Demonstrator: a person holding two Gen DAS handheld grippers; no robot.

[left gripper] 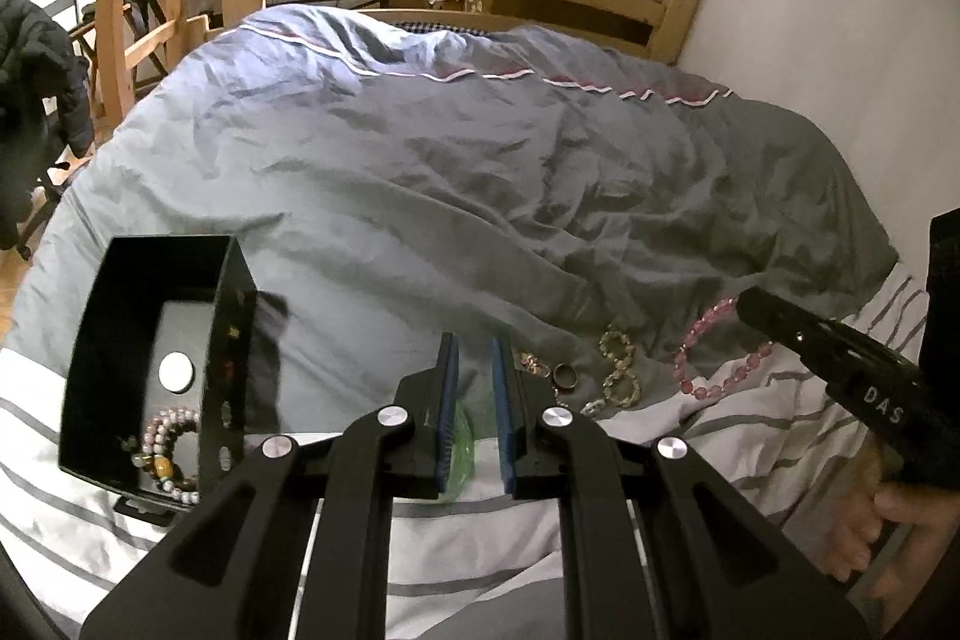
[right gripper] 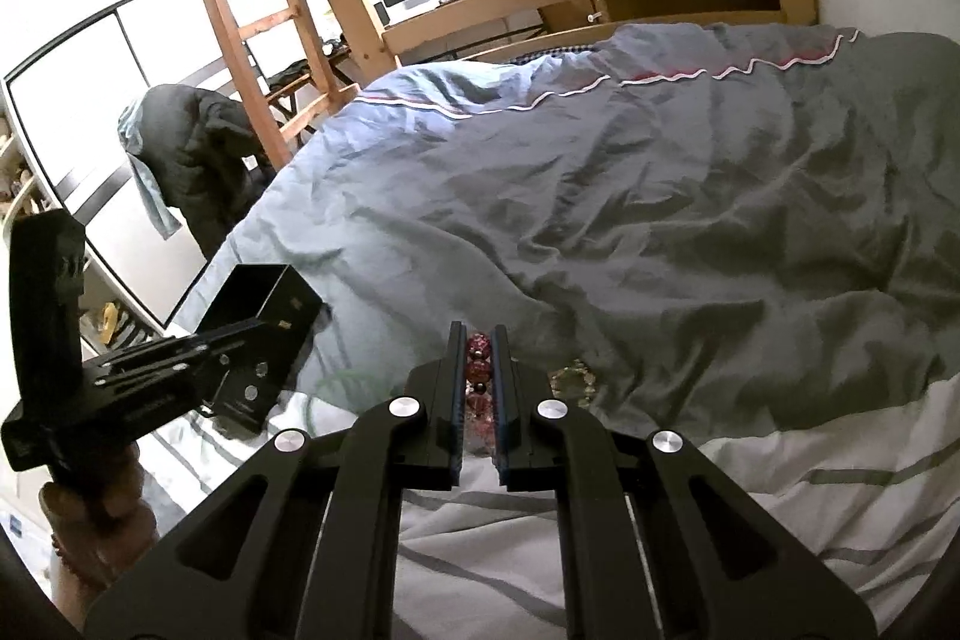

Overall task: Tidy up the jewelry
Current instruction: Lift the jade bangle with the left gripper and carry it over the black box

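**Both claws pinching bracelets over the bed**

My right claw (right gripper: 478,340) is clamped on the pink bead bracelet (right gripper: 479,370), beads between the pads. Left claw (left gripper: 474,346) nearly pressed together, pinching a green bracelet (left gripper: 463,436). Black box (left gripper: 120,292) sits on the duvet (left gripper: 450,172) at left, beaded bracelets (left gripper: 168,451) inside. Yellow bracelet (left gripper: 618,364) and ring (left gripper: 565,376) lie loose on the bed.
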